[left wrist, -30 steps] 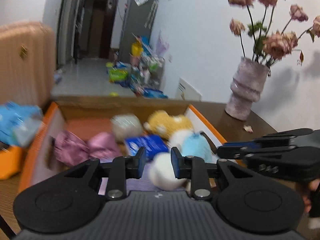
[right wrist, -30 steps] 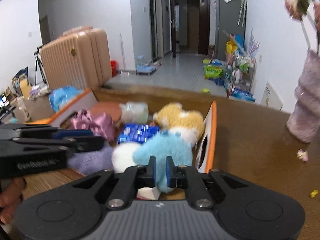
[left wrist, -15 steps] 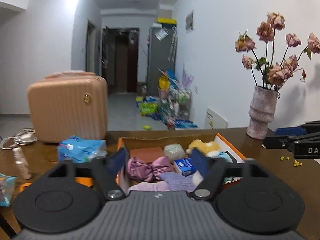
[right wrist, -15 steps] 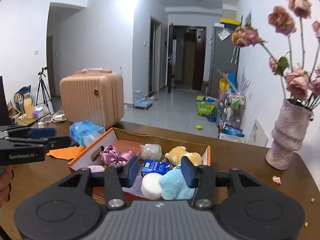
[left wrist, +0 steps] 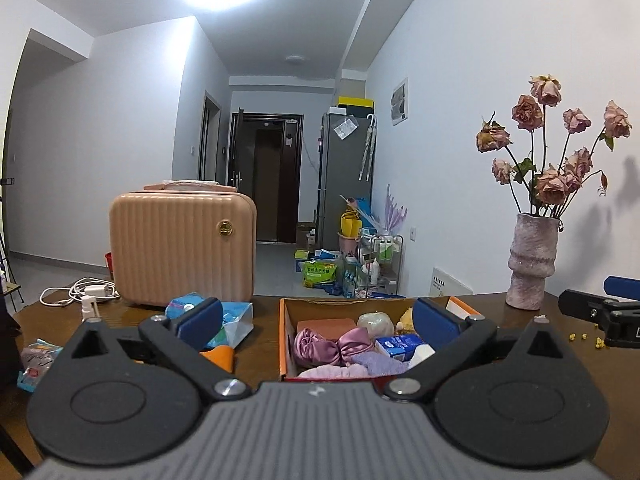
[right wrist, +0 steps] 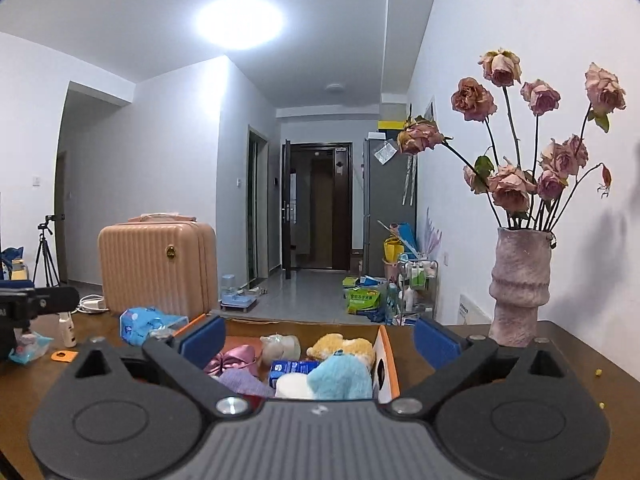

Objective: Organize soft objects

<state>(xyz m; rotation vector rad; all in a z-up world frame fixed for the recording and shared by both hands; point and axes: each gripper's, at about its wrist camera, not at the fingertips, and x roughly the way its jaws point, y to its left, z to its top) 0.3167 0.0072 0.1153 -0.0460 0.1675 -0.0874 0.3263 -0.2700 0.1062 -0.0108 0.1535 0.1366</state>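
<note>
Left hand-held gripper (left wrist: 316, 318): its jaws have just been opening and stand wide apart, nothing between the pads. Right hand-held gripper (right wrist: 318, 336): the same, spread wide and empty.

Beyond both, on the bench (right wrist: 500, 360), the orange cardboard box (right wrist: 387, 364) holds the soft objects. Nearest lie a blue plush toy (right wrist: 340, 378) and a white round puff (right wrist: 291, 386); further in, a pink satin scrunchie (left wrist: 332, 346) and a yellow plush toy (right wrist: 342, 347).

Judgement: all are light, compressible and not fragile. Pinch each plush across its body, and the scrunchie at its gathered centre, since satin may slip.
</note>
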